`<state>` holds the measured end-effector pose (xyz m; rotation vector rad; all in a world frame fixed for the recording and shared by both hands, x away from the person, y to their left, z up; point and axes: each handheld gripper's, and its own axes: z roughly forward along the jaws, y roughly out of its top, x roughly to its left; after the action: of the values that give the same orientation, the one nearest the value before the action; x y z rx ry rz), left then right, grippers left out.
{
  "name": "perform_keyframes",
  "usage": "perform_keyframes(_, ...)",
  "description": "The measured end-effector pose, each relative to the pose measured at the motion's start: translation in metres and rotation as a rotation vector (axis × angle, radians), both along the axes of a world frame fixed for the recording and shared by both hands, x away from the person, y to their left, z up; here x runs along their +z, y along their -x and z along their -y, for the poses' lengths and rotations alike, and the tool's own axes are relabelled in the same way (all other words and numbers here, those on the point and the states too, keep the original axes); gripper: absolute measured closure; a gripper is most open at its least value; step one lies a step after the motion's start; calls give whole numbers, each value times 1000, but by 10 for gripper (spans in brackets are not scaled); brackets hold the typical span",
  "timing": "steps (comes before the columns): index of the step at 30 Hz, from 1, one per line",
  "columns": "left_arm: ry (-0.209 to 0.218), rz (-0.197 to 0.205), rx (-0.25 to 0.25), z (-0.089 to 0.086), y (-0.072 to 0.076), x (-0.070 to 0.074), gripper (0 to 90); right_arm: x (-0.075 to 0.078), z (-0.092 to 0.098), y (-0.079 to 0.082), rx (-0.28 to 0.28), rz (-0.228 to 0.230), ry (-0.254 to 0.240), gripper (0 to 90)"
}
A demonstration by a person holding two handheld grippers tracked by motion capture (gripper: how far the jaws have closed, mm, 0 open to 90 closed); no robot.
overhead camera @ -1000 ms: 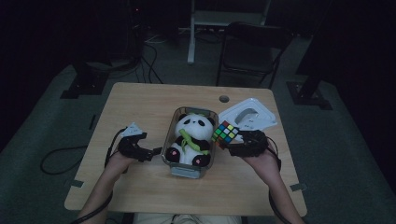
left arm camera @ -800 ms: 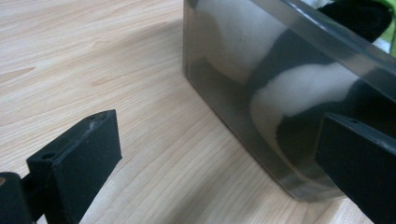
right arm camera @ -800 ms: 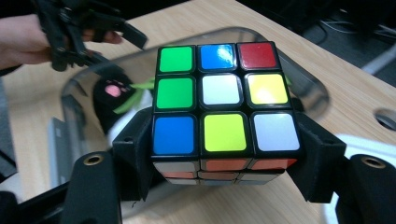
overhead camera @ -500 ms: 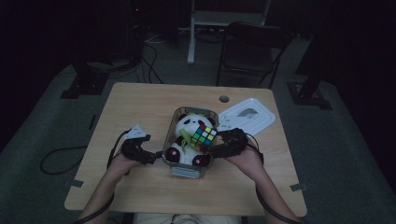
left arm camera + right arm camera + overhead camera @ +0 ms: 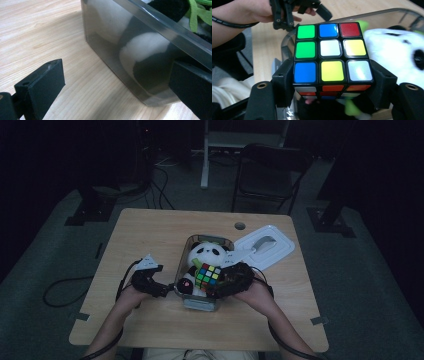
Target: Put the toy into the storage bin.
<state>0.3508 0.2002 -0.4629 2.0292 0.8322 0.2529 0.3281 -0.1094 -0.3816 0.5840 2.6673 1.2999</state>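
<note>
A puzzle cube [image 5: 332, 53] sits at the centre of the frame, clamped on its two sides between the black jaws of the right gripper [image 5: 333, 87] that rise from the bottom edge. Its facing side shows green, blue and red squares on top, green, white and yellow in the middle, blue, yellow and white below. Behind it runs the rim of a clear container [image 5: 367, 13], with a plush panda [image 5: 397, 55] at the right. In the upper left, a hand [image 5: 249, 11] holds the left gripper [image 5: 294, 10] above the table [image 5: 265, 50].
</note>
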Motion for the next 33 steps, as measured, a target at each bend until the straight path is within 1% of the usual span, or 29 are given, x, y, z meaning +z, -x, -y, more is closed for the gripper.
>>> perform_keyframes(4, 7, 1, -16, 3, 2, 2, 16, -3, -4, 0, 34, 0, 16, 333)
perform_keyframes(8, -6, 3, -36, 7, 4, 3, 16, -5, -7, -2, 72, -13, 24, 333)
perform_keyframes(9, -9, 5, -37, 7, 4, 4, 16, -7, -8, -3, 74, -21, 26, 332)
perform_keyframes(10, -12, -1, -36, 7, 3, 4, 16, -8, -9, -4, 79, -21, 33, 332)
perform_keyframes(13, 6, -14, -20, 3, 1, 5, 16, -13, -12, -5, 82, -29, 54, 332)
perform_keyframes(15, 3, 9, -11, -1, 1, 8, 16, -14, -10, -7, 84, -43, 50, 332)
perform_keyframes(17, 17, 27, -1, -5, 2, 13, 16, -14, -10, -7, 89, -41, 50, 331)
perform_keyframes(18, 24, 37, 3, -7, 2, 16, 16, -14, -10, -7, 86, -40, 46, 330)
perform_keyframes(19, 21, 48, 7, -8, 3, 20, 16, -14, -9, -7, 83, -43, 42, 327)
perform_keyframes(20, 29, 65, 6, -9, 4, 26, 17, -13, -9, -6, 85, -43, 42, 316)
perform_keyframes(22, 33, 84, 0, -9, 7, 35, 16, -8, -4, -4, 80, -39, 13, 288)
perform_keyframes(23, 39, 110, -11, -8, 9, 41, 17, -4, -1, -3, 79, -35, -1, 278)
perform_keyframes(24, 44, 118, -18, -7, 11, 46, 17, 2, 3, -2, 76, -27, -20, 273)
perform_keyframes(25, 49, 123, -33, -4, 13, 53, 17, 5, 5, -2, 68, -23, -36, 273)
perform_keyframes(26, 56, 124, -45, -1, 14, 57, 17, 10, 9, -1, 60, -19, -58, 273)
perform_keyframes(27, 64, 112, -67, 3, 16, 64, 17, 13, 10, -1, 52, -7, -65, 284)
perform_keyframes(28, 68, 101, -83, 7, 17, 67, 17, 18, 13, 1, 33, 14, -73, 322)
perform_keyframes(30, 63, 90, -130, 17, 21, 75, 17, 23, 16, 1, 13, 16, -88, 356)
perform_keyframes(31, 49, 83, -162, 24, 24, 78, 17, 25, 17, 2, 2, 25, -98, 406)
perform_keyframes(32, 41, 82, -173, 28, 25, 80, 17, 27, 18, 2, 2, 20, -106, 433)
perform_keyframes(33, 40, 86, -187, 35, 27, 83, 17, 28, 19, 2, 0, 16, -110, 436)
